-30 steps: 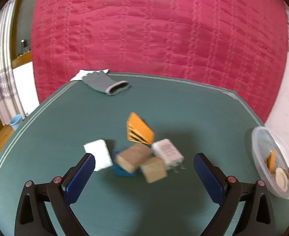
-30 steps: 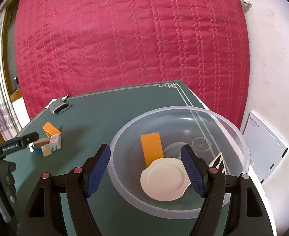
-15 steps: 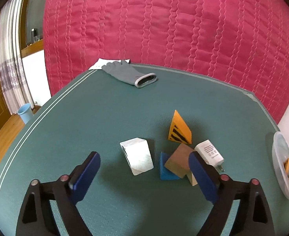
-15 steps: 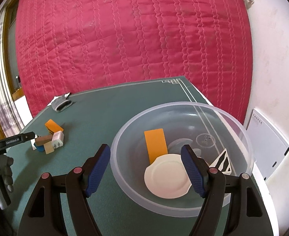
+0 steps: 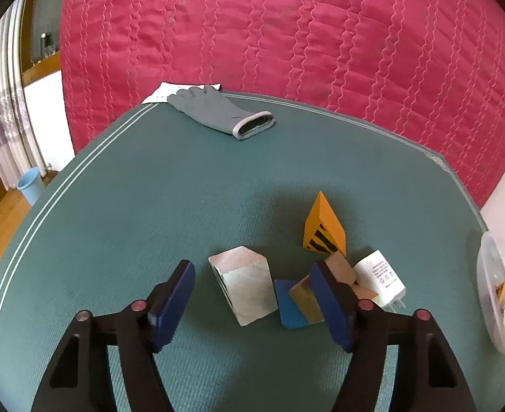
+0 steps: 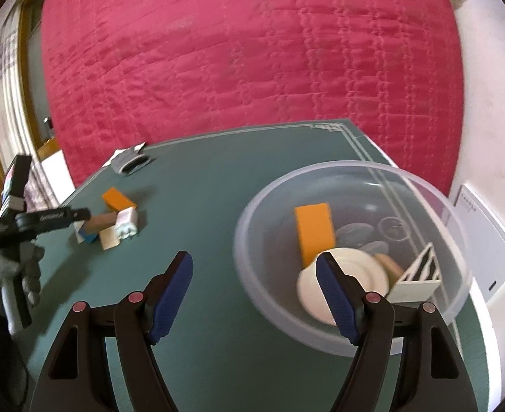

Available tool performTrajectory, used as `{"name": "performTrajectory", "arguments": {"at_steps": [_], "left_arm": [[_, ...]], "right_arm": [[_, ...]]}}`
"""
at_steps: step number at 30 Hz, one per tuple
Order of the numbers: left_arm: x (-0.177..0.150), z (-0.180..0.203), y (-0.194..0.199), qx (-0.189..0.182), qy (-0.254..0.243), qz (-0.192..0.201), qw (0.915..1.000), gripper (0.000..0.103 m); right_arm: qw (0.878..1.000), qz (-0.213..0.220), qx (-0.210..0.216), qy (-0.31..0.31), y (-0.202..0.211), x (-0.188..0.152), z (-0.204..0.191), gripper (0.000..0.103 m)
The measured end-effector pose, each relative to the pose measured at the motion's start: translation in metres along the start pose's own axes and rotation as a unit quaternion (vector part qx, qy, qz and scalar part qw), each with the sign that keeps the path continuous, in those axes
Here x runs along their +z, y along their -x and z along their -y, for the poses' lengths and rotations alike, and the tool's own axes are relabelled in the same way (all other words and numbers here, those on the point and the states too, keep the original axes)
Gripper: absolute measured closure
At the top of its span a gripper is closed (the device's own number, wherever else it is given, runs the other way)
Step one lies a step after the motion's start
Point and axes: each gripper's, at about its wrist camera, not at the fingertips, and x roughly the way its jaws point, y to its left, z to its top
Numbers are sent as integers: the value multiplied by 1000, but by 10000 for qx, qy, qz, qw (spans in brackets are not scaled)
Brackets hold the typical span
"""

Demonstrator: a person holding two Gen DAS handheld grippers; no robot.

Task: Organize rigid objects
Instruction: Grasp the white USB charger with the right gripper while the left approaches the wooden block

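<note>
On the green table [image 5: 149,206], a white block [image 5: 244,283] lies between the fingers of my left gripper [image 5: 252,295]. The jaws are closing, with a gap still showing on each side of the block. Just right of it is a pile: a blue block [image 5: 288,309], a brown wooden block [image 5: 338,267], an orange striped wedge [image 5: 323,230] and a white charger [image 5: 381,274]. My right gripper [image 6: 254,292] hangs open and empty beside the clear plastic bowl [image 6: 252,257]. The bowl holds an orange block [image 6: 314,230], a white plate [image 6: 348,285] and a white striped wedge [image 6: 420,274].
A grey glove [image 5: 218,110] and a sheet of paper [image 5: 180,91] lie at the table's far edge. The red quilted backdrop [image 5: 286,34] hangs behind the table. A light blue bin [image 5: 31,183] stands on the floor at left. A gloved hand [image 6: 9,274] holds the left gripper.
My left gripper has slid left from the pile to the white block, and its jaws have narrowed around it. The right gripper has swung left, so the bowl now sits further right.
</note>
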Motion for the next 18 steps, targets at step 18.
{"name": "performTrajectory", "arguments": {"at_steps": [18], "left_arm": [[5,-45,-6,143,0,-105,9998,31]], "right_arm": [[9990,-248,266,268,-17,8,-47,24]]}}
